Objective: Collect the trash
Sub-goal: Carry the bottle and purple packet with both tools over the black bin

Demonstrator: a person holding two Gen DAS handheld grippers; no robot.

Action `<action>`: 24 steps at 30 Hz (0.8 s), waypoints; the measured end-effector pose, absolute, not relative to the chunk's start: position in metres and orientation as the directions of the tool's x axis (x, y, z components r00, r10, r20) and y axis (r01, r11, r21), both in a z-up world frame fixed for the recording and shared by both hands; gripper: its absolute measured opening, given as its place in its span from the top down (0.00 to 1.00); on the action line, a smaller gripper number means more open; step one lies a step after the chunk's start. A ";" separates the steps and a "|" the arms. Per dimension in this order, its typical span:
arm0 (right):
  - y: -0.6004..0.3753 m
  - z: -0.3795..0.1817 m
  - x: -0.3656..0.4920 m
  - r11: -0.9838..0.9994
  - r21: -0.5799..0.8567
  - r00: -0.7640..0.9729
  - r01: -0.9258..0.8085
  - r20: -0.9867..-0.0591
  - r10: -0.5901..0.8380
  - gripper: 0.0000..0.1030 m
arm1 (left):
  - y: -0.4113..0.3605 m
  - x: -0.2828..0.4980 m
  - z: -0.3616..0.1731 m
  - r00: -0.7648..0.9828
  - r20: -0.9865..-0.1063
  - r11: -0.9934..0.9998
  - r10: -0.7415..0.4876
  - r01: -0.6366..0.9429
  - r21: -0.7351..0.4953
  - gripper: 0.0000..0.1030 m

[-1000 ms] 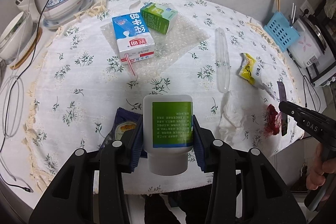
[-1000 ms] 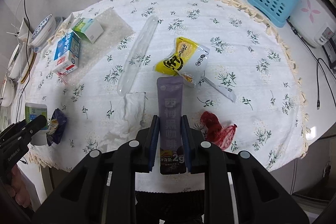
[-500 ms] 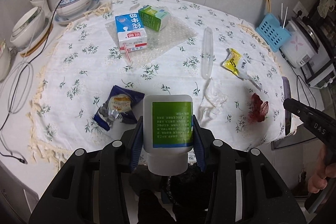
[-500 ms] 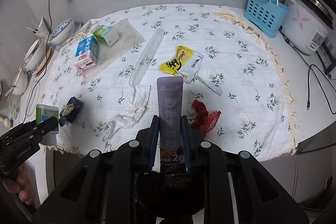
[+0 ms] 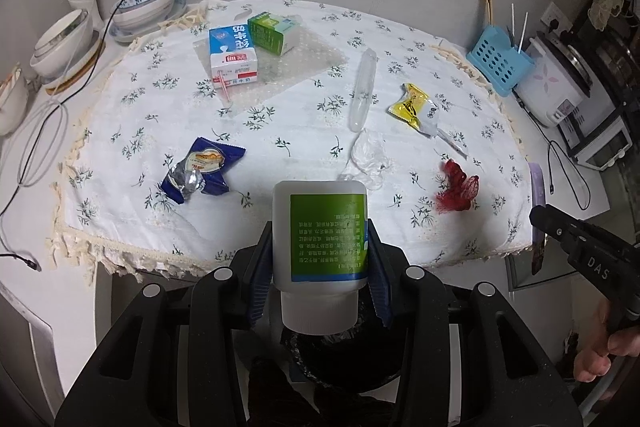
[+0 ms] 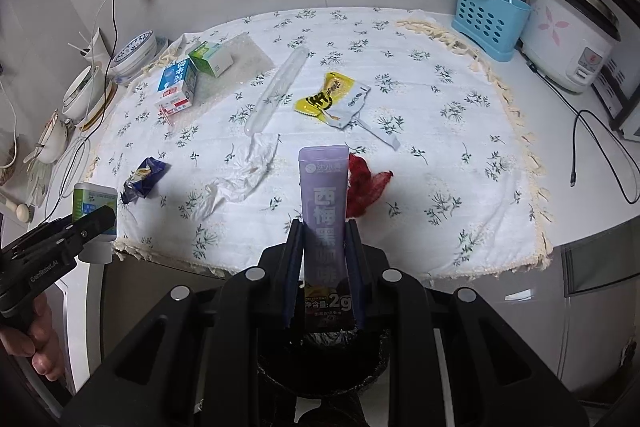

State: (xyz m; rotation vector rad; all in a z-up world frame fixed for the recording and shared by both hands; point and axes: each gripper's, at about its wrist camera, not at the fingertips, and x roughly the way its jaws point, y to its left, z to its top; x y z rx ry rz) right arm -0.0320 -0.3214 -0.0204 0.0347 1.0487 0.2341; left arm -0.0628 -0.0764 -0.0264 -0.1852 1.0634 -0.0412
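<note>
My left gripper [image 5: 320,279] is shut on a white bottle with a green label [image 5: 320,239], cap toward the camera, held off the table's near edge above a black-lined bin [image 5: 340,363]. My right gripper [image 6: 323,275] is shut on a purple sachet [image 6: 323,195], also over the dark bin [image 6: 320,351]. On the flowered tablecloth [image 5: 280,115] lie a blue snack wrapper [image 5: 200,171], a crumpled tissue [image 5: 368,159], a red net [image 5: 456,187], a yellow wrapper [image 5: 416,107], a clear tube [image 5: 362,87], a blue milk carton [image 5: 232,55] and a green carton [image 5: 272,33].
Bowls [image 5: 144,7] and cables sit at the table's left. A blue utensil basket [image 5: 500,61] and a rice cooker [image 5: 556,83] stand at the right. The other gripper and a hand show at each view's edge.
Both grippers have drawn back from the table and risen a little, each keeping its item. The table looks farther off and the black bin has come into view below the fingers.
</note>
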 end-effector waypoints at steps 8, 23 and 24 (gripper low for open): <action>-0.335 -0.035 -0.053 0.976 0.133 0.464 -0.171 -0.864 0.198 0.81 | -0.090 -0.083 -0.047 0.458 -0.879 0.982 -0.132 -0.058 -0.177 0.60; -0.343 -0.079 -0.082 0.977 0.106 0.425 -0.184 -0.888 0.176 0.80 | -0.116 -0.109 -0.091 0.409 -0.902 0.985 -0.135 -0.040 -0.166 0.60; -0.343 -0.083 -0.084 0.978 0.104 0.421 -0.183 -0.890 0.174 0.80 | -0.117 -0.110 -0.095 0.401 -0.906 0.985 -0.139 -0.039 -0.168 0.60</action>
